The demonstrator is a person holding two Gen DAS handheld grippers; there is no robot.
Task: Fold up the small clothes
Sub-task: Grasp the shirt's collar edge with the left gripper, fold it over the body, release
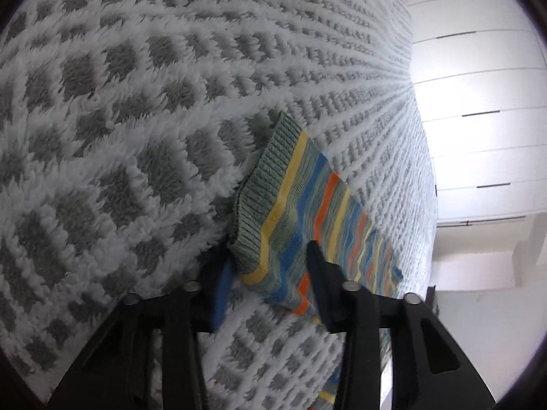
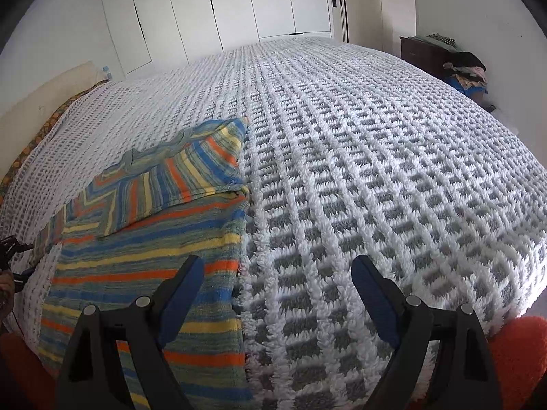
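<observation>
A small striped knit sweater (image 2: 147,246), in blue, yellow, orange and grey-green, lies flat on the white and grey bedspread (image 2: 376,171). One sleeve is folded across its body. In the left wrist view its other sleeve (image 1: 301,205), with a ribbed grey-green cuff, lies between the fingers of my left gripper (image 1: 270,256), which straddle it near the cuff with a gap still showing. My right gripper (image 2: 277,270) is open and empty, low over the bed, its left finger over the sweater's right edge.
White wardrobe doors (image 2: 239,3) stand beyond the bed. A dark dresser (image 2: 427,53) with piled clothes stands at the far right. A patterned sheet edge (image 2: 30,143) shows at the bed's left side. Something orange and fuzzy (image 2: 512,358) lies at the near right edge.
</observation>
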